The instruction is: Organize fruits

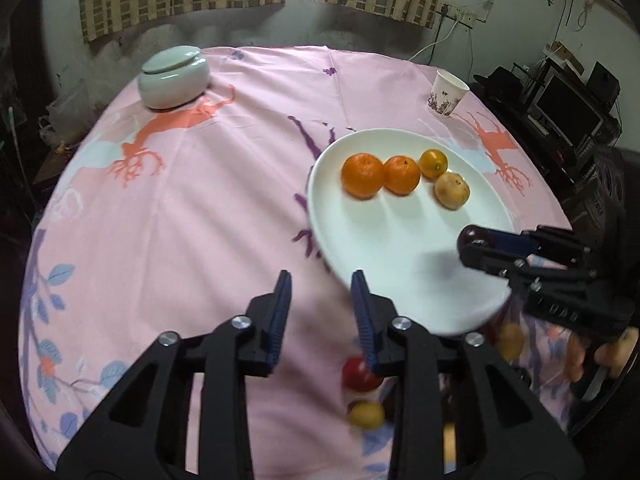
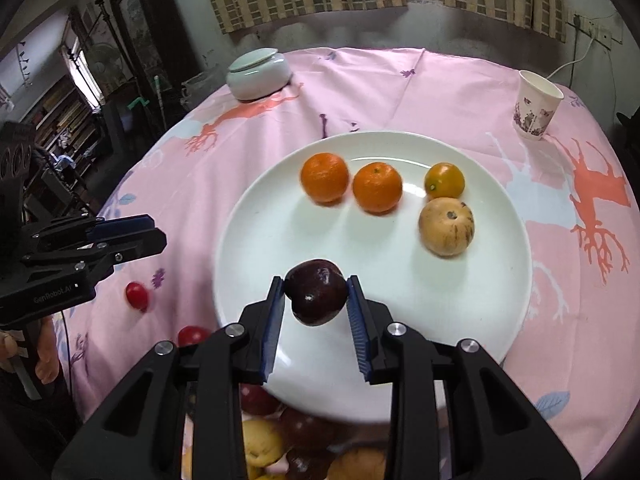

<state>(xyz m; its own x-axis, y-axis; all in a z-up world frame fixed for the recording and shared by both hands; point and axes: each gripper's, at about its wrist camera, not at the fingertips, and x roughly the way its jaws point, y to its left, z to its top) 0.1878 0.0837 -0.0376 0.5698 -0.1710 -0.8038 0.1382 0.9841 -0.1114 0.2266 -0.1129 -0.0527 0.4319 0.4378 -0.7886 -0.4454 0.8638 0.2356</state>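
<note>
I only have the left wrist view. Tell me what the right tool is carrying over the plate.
Observer: The right tool is shut on a dark purple fruit, round and glossy, held above the near part of the white plate.
Operator: Report what lies behind its fingers.
Observer: A pile of loose fruit sits off the plate's near rim, dark red and yellowish pieces together.
Operator: Check the cloth beside the plate.
Observer: Two small red fruits lie there; one sits just under the left tool.
</note>
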